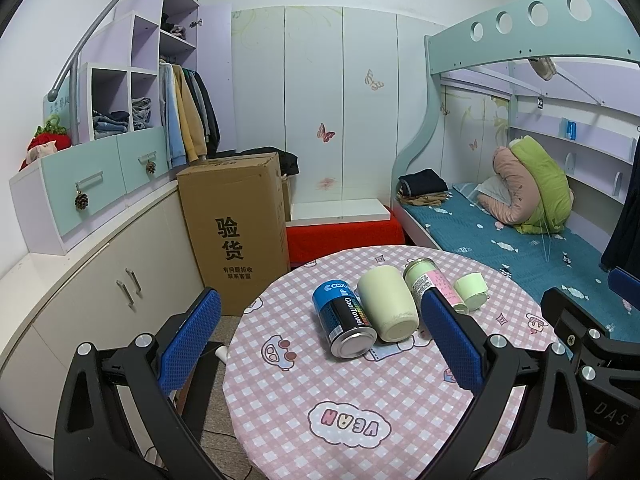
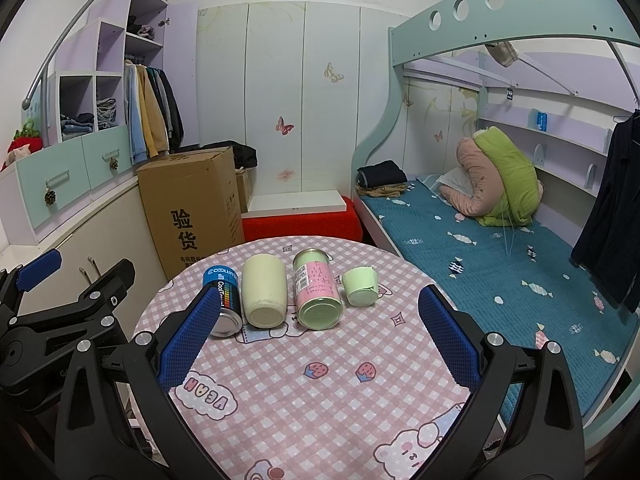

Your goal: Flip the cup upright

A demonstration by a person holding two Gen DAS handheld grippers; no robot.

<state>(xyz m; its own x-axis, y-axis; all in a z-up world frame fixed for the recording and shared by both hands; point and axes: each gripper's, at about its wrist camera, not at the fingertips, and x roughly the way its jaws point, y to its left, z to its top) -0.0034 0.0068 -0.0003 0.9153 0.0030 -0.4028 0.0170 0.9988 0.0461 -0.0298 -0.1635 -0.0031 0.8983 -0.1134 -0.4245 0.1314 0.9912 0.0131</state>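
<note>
We see a matt cream cup point(image 2: 264, 294), a glossy metal can point(image 2: 225, 300) and a smooth checked cloth point(image 2: 320, 400) over the surface.

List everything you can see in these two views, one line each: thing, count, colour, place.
Round table with pink checked cloth: 1, centre.
Blue-black metal can: 1, lying, row's left end.
Cream ceramic cup: 1, lying, beside can.
Pink-green labelled tin: 1, lying, right of cup.
Small pale-green cup: 1, lying, row's right end.
Brown cardboard box: 1, floor, left.
Teal-covered bed: 1, right.
Left gripper: blue pads, open.
Right gripper: blue pads, open.
</note>
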